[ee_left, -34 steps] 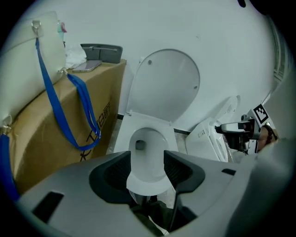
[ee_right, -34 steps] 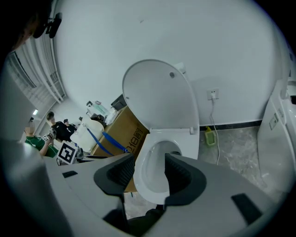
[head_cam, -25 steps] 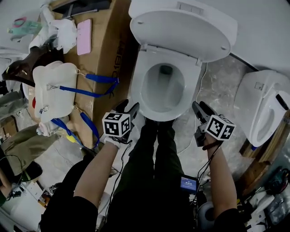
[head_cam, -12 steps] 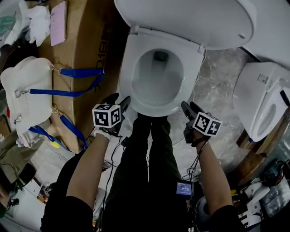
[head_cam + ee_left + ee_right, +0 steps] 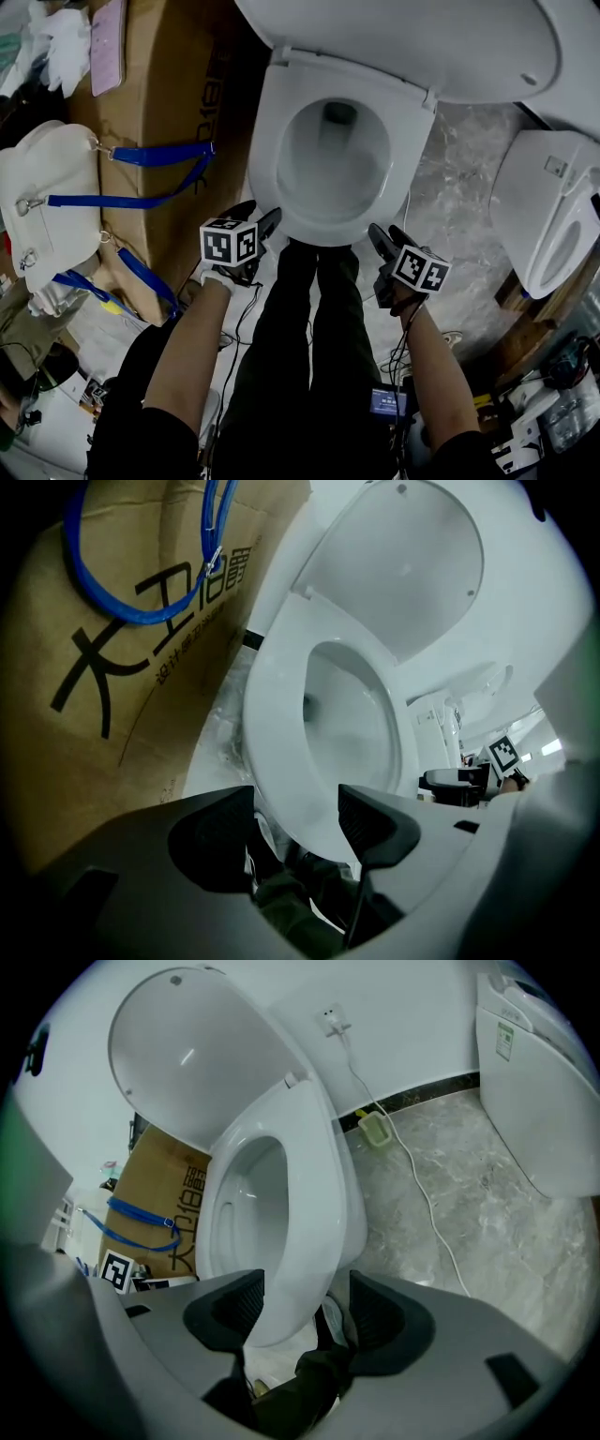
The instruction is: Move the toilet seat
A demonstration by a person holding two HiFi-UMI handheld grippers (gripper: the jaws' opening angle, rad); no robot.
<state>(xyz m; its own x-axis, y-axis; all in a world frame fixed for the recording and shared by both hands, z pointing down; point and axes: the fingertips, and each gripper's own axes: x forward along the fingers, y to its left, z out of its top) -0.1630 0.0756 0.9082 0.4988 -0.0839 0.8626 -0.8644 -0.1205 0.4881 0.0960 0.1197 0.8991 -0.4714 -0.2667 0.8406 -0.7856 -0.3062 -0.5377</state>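
1. White plastic toilet seat (image 5: 269,155) lies flat on the bowl, directly ahead of the person's legs (image 5: 314,319); the lid (image 5: 403,42) stands raised behind it at the hinge end.
2. Long axis of the seat runs straight away from the person; hinge at the far end, rounded front rim nearest.
3. Left tongs (image 5: 260,215) sit just beside the front-left of that rim; right tongs (image 5: 385,233) sit just beside the front-right; both point forward and down at it; neither hand is clearly the nearer.
4. Both tongs stand wide, their jaws having just been opening; in each gripper view the seat's front edge shows in the gap between the jaws; no pad presses on it; nothing is held.
5. Seat is a smooth, glossy oval ring, clean and unmarked; judged slick under the pads; judged that a lift from the front rim would swing it about the far hinge towards the lid.
6. Cardboard box (image 5: 178,94) stands close on the left of the bowl; noted as a limit on the left hand's room.
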